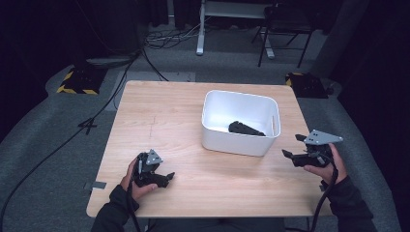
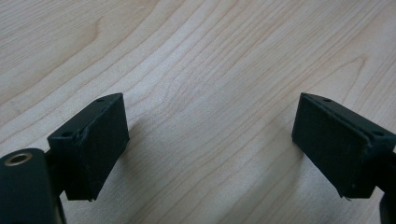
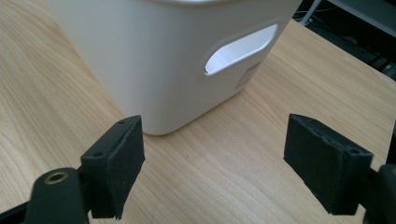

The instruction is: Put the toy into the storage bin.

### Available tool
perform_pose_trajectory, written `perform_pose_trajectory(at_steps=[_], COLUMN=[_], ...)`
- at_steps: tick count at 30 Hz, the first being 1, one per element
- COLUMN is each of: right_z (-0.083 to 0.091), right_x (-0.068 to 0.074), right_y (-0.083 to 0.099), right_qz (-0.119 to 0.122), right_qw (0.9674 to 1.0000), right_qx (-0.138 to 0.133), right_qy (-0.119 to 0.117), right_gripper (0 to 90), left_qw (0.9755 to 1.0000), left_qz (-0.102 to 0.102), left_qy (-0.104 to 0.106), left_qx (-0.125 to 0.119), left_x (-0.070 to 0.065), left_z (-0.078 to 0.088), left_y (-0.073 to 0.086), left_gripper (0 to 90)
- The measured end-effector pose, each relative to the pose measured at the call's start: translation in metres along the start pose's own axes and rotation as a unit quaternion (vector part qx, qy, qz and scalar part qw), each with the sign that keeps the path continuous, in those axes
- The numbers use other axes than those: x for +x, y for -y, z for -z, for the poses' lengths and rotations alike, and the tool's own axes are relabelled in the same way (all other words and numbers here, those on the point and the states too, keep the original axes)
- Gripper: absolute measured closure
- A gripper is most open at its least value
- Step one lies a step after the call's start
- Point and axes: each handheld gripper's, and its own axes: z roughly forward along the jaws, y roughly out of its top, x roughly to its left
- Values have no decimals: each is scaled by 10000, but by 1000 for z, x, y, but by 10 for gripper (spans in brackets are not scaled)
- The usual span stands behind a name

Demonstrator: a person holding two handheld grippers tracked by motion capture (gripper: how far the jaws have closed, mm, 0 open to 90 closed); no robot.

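Apparently the placing part is looking finished: a black object (image 1: 246, 128) is lying inside the white bin (image 1: 215, 133), against its near wall, and I'm seeing nothing else loose on the worktop (image 1: 164, 121). What the object is exactly, I can't tell, too dark and small.

I'm holding the left gripper (image 1: 166, 180) low near the front-left of the worktop, jaws standing wide apart, nothing between them, just bare wood grain in the left gripper view. I'm holding the right gripper (image 1: 294, 146) just off the bin's right side, jaws apart and empty too; in the right gripper view they're facing the bin's corner and its handle slot (image 3: 240, 49), not touching it.

Judging by that, the drop is done and both grippers are free. Left, as far as I'm reading it: maybe only parking both hands, or handling the bin itself, since the right gripper is pointing at it.
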Motion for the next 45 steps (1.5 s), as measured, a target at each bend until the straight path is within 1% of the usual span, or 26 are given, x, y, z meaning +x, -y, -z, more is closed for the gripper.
perform_pose_trajectory(at_steps=[1,2,3,4,6,9,10,14,15,18,19,21,22,24,27,28,30,31,35,37,38,40,42,43,44,45], right_z=[0,-1,-1,-2,-4,-5,-5,-7,-7,-8,-8,-8,-8,-9,-10,-11,-11,-10,-9,-9,-9,-8,-8,-7,-6,-6], right_x=[0,0,0,1,3,4,4,7,7,9,8,9,9,9,10,11,10,10,11,11,12,11,11,10,10,10], right_y=[0,3,4,5,8,11,13,19,21,27,29,32,34,38,45,47,52,53,61,63,69,73,78,80,82,84], right_qz=[0,98,80,117,42,93,170,103,160,91,130,49,68,21,34,-16,-27,-30,-107,-78,-134,-129,-224,-212,-278,-309], right_qw=[10000,9999,9999,9999,9999,9998,9996,9996,9994,9993,9991,9990,9990,9989,9984,9982,9981,9979,9974,9972,9969,9966,9963,9964,9961,9963], right_qx=[0,51,62,100,118,185,215,276,316,370,396,433,445,473,568,591,613,646,711,737,773,817,823,821,833,800], right_qy=[0,24,4,-3,-5,12,7,10,17,-5,3,-6,-17,-43,-39,-39,-25,-53,-35,-65,-47,-54,-58,-79,-82,-90], right_gripper=[206,206,207,207,208,208,208,208,208,208,208,208,208,208,208,208,208,208,208,208,208,208,208,208,208,208], left_qw=[10000,10000,10000,10000,10000,10000,10000,10000,10000,10000,10000,10000,10000,10000,10000,10000,10000,10000,10000,10000,10000,10000,10000,10000,10000,10000], left_qz=[0,-18,-1,5,4,3,5,3,5,5,2,7,5,5,2,0,-5,5,-13,-1,3,3,8,4,4,3], left_qy=[0,-8,2,4,5,4,5,5,-4,5,5,-9,5,5,4,0,-10,-3,-3,1,5,4,-7,5,5,4], left_qx=[0,-11,0,0,1,1,0,2,-7,1,1,-16,1,0,2,-2,-12,-7,-8,0,1,1,-15,1,0,0], left_x=[0,0,0,0,0,0,0,0,0,0,0,0,0,0,0,0,0,0,0,0,0,0,0,0,0,0], left_z=[0,0,0,0,0,0,0,0,0,0,0,0,0,0,0,0,0,0,0,0,0,0,0,0,0,0], left_y=[0,0,0,0,0,0,0,0,0,0,0,0,0,0,0,0,0,0,0,0,0,0,0,0,0,0], left_gripper=[111,111,111,111,111,111,111,111,111,111,111,111,111,111,111,111,111,111,111,111,111,111,111,111,111,111])
